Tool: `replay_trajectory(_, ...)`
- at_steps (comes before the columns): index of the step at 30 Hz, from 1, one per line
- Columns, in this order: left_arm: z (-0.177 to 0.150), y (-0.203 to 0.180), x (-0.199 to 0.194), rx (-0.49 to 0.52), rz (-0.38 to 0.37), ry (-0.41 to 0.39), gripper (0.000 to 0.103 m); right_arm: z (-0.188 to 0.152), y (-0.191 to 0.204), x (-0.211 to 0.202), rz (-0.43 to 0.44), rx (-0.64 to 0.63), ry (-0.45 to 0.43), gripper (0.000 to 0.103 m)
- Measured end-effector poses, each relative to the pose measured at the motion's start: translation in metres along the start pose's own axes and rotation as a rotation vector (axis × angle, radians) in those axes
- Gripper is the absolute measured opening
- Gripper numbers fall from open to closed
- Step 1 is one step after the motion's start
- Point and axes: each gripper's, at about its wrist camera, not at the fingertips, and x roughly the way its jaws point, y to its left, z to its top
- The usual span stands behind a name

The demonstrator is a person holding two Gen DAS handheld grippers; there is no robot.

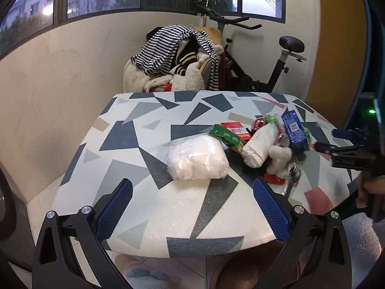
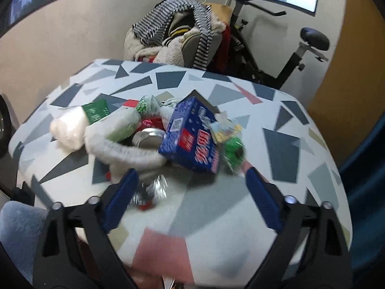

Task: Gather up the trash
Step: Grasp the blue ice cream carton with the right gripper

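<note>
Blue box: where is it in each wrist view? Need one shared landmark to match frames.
Left wrist: blue box right of centre, at the pile's right end, near the right gripper.
Right wrist: blue box centre, just beyond the open jaws.
Shared landmark: exercise bike behind the table, upper right.

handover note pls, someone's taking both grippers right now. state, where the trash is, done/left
Left gripper: open, empty, over the near edge of the geometric-patterned table, aimed at the clear plastic bag of white stuff.
Right gripper: open, empty, just short of the blue cardboard box.
Trash all in one heap mid-table: green carton, white rolled wrapper, silver can, crumpled green wrapper, clear-wrapped plastic spoon.
Done: nothing picked up.
Left: the whole heap. No bin in view.
</note>
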Motion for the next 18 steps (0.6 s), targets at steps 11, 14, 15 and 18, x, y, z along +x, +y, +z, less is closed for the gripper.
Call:
replay_trajectory(11,-0.002,0.013,0.015,-0.05,0.006,0.007,0.098,0.043,-0.013,0.057,0.037,0.218,0.014,0.077)
replay_trajectory(14,0.0,0.015,0.018,-0.07,-0.009,0.009,0.098,0.047,-0.012,0.073,0.013,0.233,0.076,0.077)
replay_trajectory(15,0.0,0.015,0.017,-0.074,-0.015,0.01,0.098,0.047,-0.011,0.077,0.005,0.229,0.095,0.077)
replay_trajectory(18,0.0,0.015,0.017,-0.077,-0.021,0.008,0.098,0.043,-0.016,0.081,0.022,0.259,0.113,0.078)
